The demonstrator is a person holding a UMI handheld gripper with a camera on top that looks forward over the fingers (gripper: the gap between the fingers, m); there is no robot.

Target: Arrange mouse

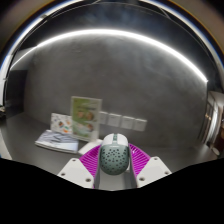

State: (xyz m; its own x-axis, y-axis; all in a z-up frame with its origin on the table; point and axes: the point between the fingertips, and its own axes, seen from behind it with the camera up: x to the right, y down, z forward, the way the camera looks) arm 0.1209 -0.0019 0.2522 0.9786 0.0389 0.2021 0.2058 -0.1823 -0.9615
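Grey tabletop (40, 120) (one mouse (114, 155), hand-held gripper (114, 168))

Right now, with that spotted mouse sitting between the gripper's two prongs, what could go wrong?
The mouse sits between the gripper fingers, its rounded shell against the pink pads; whether they truly press on it is unclear, so it might slip or twist when moved. Just beyond stand an upright card and a flat booklet on the table; pushing forward could knock the card over or shove the booklet.
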